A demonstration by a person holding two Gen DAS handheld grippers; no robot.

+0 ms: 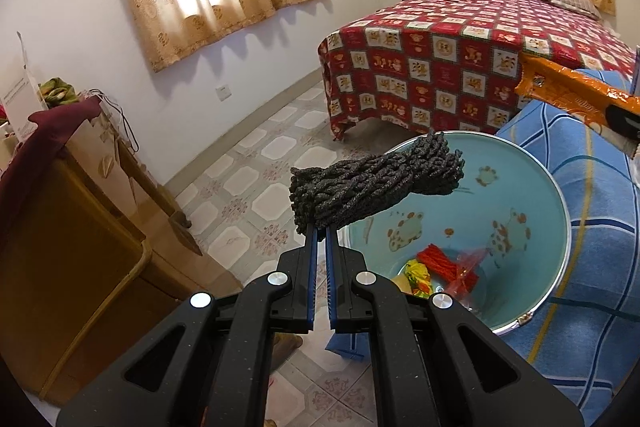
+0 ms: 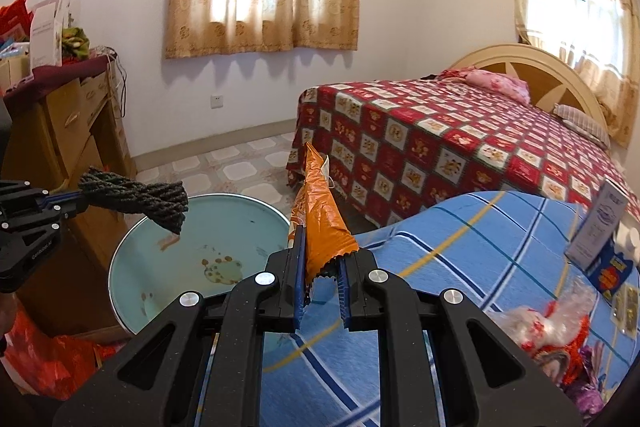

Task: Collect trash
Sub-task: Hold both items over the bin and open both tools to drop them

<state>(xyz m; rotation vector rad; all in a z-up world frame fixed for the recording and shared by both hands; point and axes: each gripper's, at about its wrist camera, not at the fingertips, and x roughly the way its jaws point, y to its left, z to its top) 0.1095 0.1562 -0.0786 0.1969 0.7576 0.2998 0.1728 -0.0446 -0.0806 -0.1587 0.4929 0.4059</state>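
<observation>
Left gripper (image 1: 320, 233) nearest the lens: jaws nearly closed, pinching one end of the dark rope bundle (image 1: 376, 183), which hangs over the near rim of the teal bin (image 1: 556, 195). Bin sits on the floor against the blue-covered bed (image 2: 480, 247) and already has wrappers (image 1: 436, 267) at the bottom. Right gripper (image 2: 320, 259) clamps an orange wrapper (image 2: 320, 211), held beside the bin, not yet over it. My read: carry both further over the mouth before letting go; the rope end sticks out sideways and could catch the rim. More trash (image 2: 552, 331) waits on the bed.
</observation>
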